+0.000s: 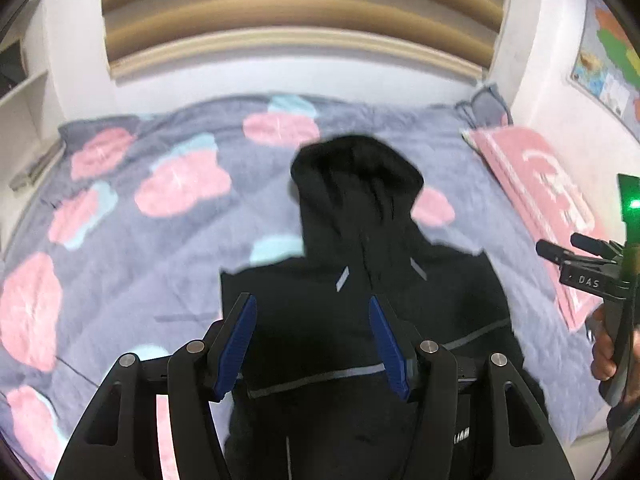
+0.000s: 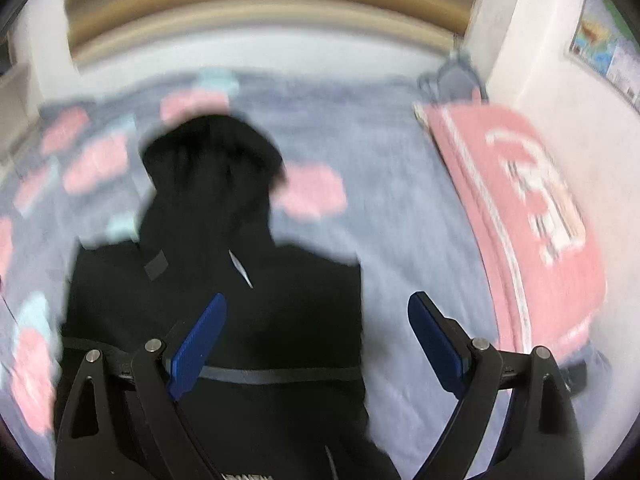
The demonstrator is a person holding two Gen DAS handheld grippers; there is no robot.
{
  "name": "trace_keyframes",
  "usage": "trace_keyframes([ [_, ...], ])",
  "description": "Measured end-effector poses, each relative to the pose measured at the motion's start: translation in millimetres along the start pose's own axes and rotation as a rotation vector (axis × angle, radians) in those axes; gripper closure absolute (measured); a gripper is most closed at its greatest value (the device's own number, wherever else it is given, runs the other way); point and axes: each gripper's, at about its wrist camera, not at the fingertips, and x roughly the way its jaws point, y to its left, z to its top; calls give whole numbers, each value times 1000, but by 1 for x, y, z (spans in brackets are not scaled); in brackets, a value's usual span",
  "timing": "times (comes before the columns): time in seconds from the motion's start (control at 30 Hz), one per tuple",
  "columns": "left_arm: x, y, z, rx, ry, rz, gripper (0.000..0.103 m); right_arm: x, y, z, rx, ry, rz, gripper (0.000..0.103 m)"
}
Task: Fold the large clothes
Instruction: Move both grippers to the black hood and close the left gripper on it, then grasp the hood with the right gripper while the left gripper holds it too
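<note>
A black hooded jacket [image 1: 360,280] is lying flat on a bed cover [image 1: 120,240] that is grey with pink and light blue blobs. The hood is pointing toward the far wall, away from the cameras, and thin grey stripes are running across the jacket's body. The left tongs [image 1: 312,308] are hanging above the jacket's middle, about half open, with nothing between the blue pads [image 1: 236,344]. The right tongs [image 2: 316,304] are hanging above the jacket's right edge, spread very wide, and they are holding nothing too; one pad is showing over the black cloth and the other over the bare cover. A pink towel [image 2: 520,208] with white marks is lying well to the right of the jacket, next to the white wall. In the left view, a hand [image 1: 608,352] is holding the other tool's handle, to the right of the jacket.
</note>
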Motion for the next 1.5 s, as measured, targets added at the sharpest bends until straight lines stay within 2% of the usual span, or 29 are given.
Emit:
trace_keyframes([
  [0.03, 1, 1, 9, -7, -5, 7, 42, -5, 4, 11, 4, -37, 44, 8],
  [0.1, 5, 5, 24, -19, -10, 13, 40, -4, 10, 30, 11, -34, 111, 7],
  [0.2, 22, 13, 43, -45, 1, 5, 39, 23, 20, 58, 20, 74, 184, 7],
  [0.3, 52, 20, 66, -80, 22, -18, 39, 57, 25, 75, 30, 121, 200, 7],
  [0.4, 98, 25, 93, -110, 45, -41, 39, 94, 22, 91, 57, 140, 212, 7],
  [0.53, 162, 25, 120, -98, 68, -43, 39, 150, 24, 109, 44, 158, 173, 7],
  [0.7, 246, 22, 149, -64, 117, -37, 39, 222, 37, 131, -17, 192, 141, 16],
  [0.93, 332, 20, 164, -55, 191, -29, 39, 313, 52, 151, -76, 220, 79, 19],
  [0.97, 342, 19, 164, -53, 205, -33, 39, 326, 53, 152, -74, 231, 75, 21],
  [1.0, 353, 17, 164, -51, 212, -32, 41, 333, 54, 152, -71, 238, 81, 29],
  [1.03, 360, 18, 165, -51, 210, -27, 48, 345, 56, 153, -68, 251, 101, 41],
  [1.07, 367, 20, 166, -54, 216, -19, 82, 356, 60, 153, -75, 277, 131, 74],
  [1.1, 374, 27, 167, -74, 236, -12, 92, 362, 61, 153, -78, 294, 137, 83],
  [1.13, 373, 34, 169, -100, 230, -18, 94, 363, 60, 154, -73, 281, 125, 86],
  [1.17, 366, 46, 170, -142, 202, -61, 95, 356, 53, 158, -53, 243, 118, 95],
  [1.2, 353, 56, 171, -179, 173, -117, 95, 349, 47, 160, -33, 218, 123, 96],
  [1.27, 325, 71, 171, -238, 112, -239, 95, 320, 22, 169, 55, 142, 200, 96],
  [1.3, 311, 77, 169, -263, 87, -318, 95, 307, 17, 171, 68, 114, 231, 96],
  [1.37, 293, 82, 164, -259, 55, -399, 93, 286, 16, 168, 32, 63, 253, 96],
  [1.43, 297, 83, 155, -242, 82, -406, 93, 279, 20, 162, -3, 53, 245, 96],
  [1.5, 320, 85, 140, -232, 160, -353, 93, 293, 25, 149, -22, 88, 246, 96],
])
